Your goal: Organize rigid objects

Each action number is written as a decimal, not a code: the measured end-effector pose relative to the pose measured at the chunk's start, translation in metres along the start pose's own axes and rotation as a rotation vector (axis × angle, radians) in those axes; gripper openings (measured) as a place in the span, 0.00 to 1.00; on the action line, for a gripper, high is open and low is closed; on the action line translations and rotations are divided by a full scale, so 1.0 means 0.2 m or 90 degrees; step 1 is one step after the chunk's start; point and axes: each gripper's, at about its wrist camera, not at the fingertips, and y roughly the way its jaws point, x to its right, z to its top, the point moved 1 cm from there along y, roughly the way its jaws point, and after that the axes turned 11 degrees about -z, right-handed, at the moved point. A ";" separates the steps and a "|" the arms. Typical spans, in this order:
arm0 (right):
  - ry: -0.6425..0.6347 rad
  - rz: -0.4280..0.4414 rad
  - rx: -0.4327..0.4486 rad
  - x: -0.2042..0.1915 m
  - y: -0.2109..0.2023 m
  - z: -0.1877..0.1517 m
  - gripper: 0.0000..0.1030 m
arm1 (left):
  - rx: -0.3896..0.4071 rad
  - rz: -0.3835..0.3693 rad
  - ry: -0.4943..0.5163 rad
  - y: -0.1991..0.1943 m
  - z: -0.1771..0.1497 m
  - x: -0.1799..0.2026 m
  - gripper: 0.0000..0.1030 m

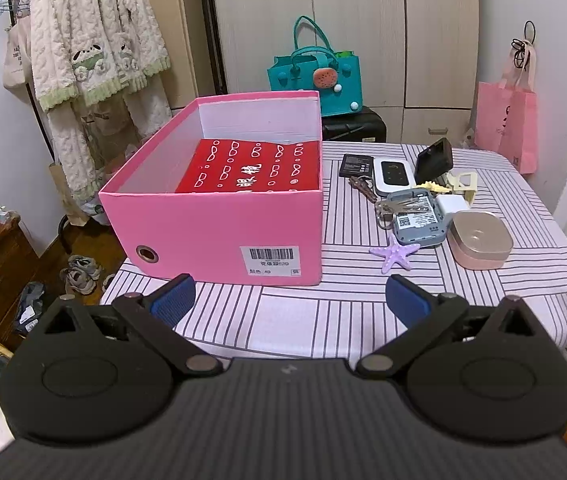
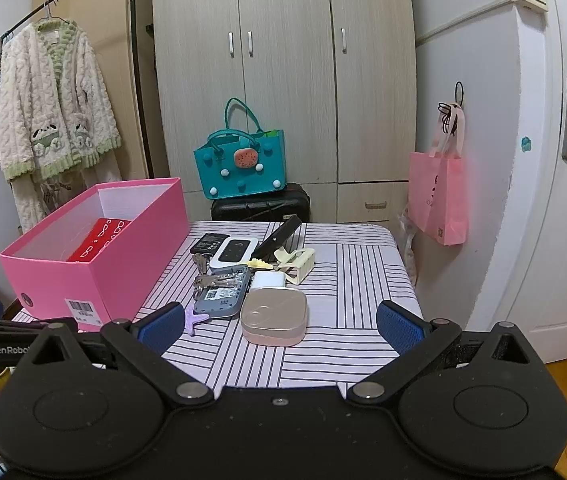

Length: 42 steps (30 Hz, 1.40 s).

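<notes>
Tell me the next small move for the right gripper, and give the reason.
Probably ease the right gripper forward and down over the pink-gold case. Its jaws are open and empty, the case is the nearest loose item in the pile, directly ahead, and the pink box to the left is open with room beside the red box.

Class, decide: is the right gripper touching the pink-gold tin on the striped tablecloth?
Apart. The right wrist view shows the right gripper wide open, with bare striped tablecloth between each blue pad and the pink-gold tin.
</notes>
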 end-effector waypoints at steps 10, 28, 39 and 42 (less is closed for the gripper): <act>-0.004 0.000 -0.001 -0.01 0.00 0.00 1.00 | -0.003 0.005 0.004 0.01 0.00 0.00 1.00; -0.008 -0.002 -0.002 -0.03 0.01 -0.03 1.00 | -0.003 0.008 0.003 0.01 -0.01 -0.01 1.00; -0.009 -0.009 -0.005 -0.03 0.02 -0.03 1.00 | 0.002 0.003 0.003 0.00 -0.01 -0.02 1.00; -0.009 -0.009 -0.005 -0.03 0.02 -0.03 1.00 | 0.001 -0.010 0.001 0.00 -0.01 -0.01 1.00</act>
